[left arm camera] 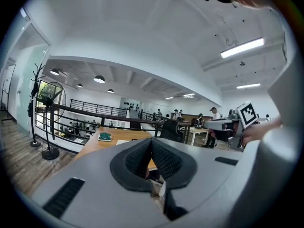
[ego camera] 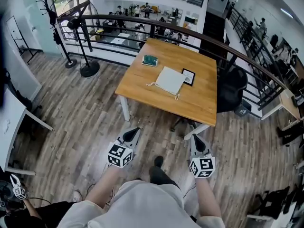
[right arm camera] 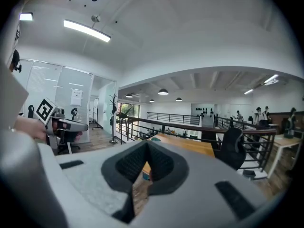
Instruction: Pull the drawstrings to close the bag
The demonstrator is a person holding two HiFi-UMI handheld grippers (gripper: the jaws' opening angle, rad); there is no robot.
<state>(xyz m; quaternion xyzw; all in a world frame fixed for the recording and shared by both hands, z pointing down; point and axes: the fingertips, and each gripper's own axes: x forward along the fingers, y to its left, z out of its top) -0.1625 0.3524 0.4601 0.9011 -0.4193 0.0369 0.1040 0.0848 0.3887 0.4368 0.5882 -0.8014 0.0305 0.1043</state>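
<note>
You stand on the wooden floor (ego camera: 71, 113) short of the table (ego camera: 199, 101), which sits in the upper middle of the head view. The white bag (ego camera: 169, 80) lies flat near the middle of the tabletop, and its drawstrings (ego camera: 152, 84) show at its left corner and again at its lower right corner. A small green object (ego camera: 150, 60) rests above and to the left of the bag, near the table's far edge, and a black-framed card (ego camera: 188, 77) lies just beside the bag's right edge. A black chair (ego camera: 232, 87) stands at the right side of the table, close to the curved railing (ego camera: 142, 19). Your left gripper (ego camera: 132, 135) is in the lower middle of the frame, left of centre, and your right gripper (ego camera: 197, 143) is level with it to the right. Both point up the frame toward the table and are well apart from the bag. In the left gripper view the dark pads (left arm camera: 164, 158) meet in a closed line with nothing between them. In the right gripper view the jaws are likewise clenched and empty, with the table beyond them at mid-frame.
</note>
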